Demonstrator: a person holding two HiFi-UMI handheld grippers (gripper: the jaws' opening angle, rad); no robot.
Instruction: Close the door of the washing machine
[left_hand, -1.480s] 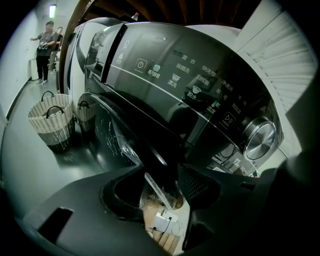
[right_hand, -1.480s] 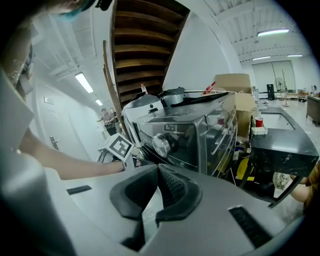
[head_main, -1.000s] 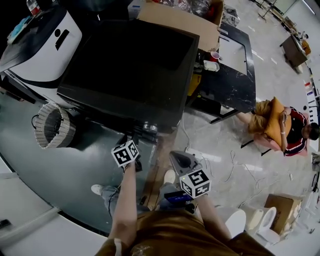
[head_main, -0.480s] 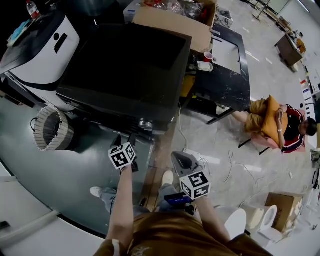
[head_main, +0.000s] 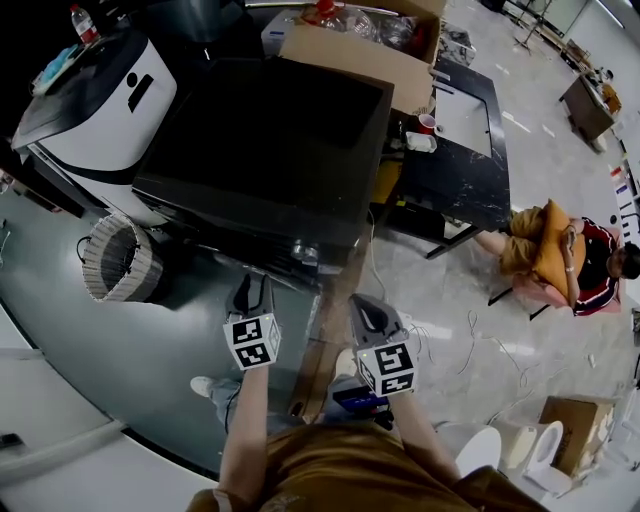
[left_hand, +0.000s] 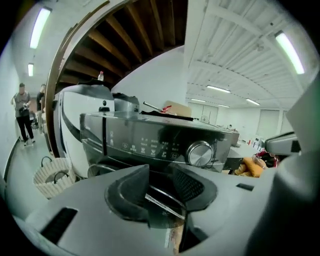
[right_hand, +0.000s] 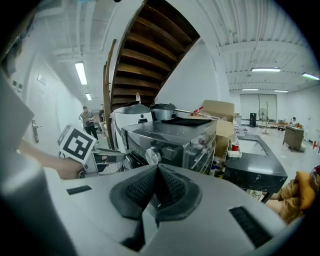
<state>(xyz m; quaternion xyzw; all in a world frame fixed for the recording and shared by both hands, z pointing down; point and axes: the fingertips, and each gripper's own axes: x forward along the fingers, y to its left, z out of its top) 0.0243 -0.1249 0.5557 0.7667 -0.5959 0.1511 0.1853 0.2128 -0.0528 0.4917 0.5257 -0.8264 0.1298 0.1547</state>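
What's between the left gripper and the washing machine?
Nothing. In the head view only bare grey floor shows between the left gripper, whose empty jaws are closing, and the washing machine.

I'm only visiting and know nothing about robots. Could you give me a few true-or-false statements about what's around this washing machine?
1. The right gripper has its jaws together with nothing between them. True.
2. The woven basket stands on top of the washing machine. False: it stands on the floor.
3. A red cup sits on the black table. True.
4. The washing machine's dial is red. False: it is silver.
5. Nobody else is in the room. False: a person sits at the right of the head view.
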